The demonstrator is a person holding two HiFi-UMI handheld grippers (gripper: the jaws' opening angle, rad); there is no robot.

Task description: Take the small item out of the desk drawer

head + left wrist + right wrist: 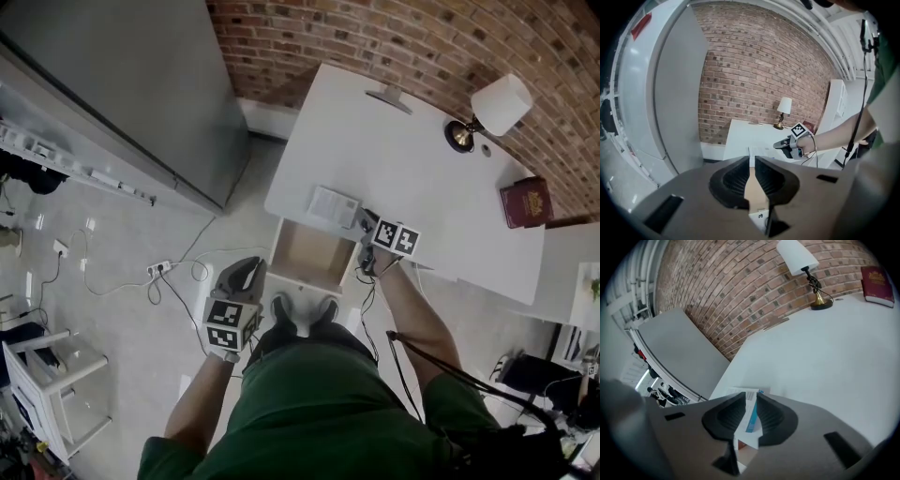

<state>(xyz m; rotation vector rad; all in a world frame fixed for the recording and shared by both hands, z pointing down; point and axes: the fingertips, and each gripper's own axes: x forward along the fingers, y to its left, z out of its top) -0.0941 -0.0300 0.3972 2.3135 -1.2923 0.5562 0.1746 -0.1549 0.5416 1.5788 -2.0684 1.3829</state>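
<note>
The right gripper [751,397] has its jaws a little apart, with the near end of a small white pack [751,419] marked with a blue stripe between them; the pads do not appear to press on it. The pack lies flat on the white desk [412,159], close to the desk's near edge and just beyond the open drawer [309,255], whose wooden inside looks bare. So the item seems to be already out and set down. The left gripper [752,159] has its jaws barely apart, with only a thin slit between them and nothing in it. It hangs to the left of the drawer, above the floor. Far across the desk stand a lamp [497,105] and a dark red book [527,202], well apart from the pack. The main risk is in the withdrawal: if a pad still catches the pack's edge, pulling back towards the person could drag it off the desk's edge and drop it into the drawer or onto the floor. The cable trailing from the right wrist could also snag the drawer front.
</note>
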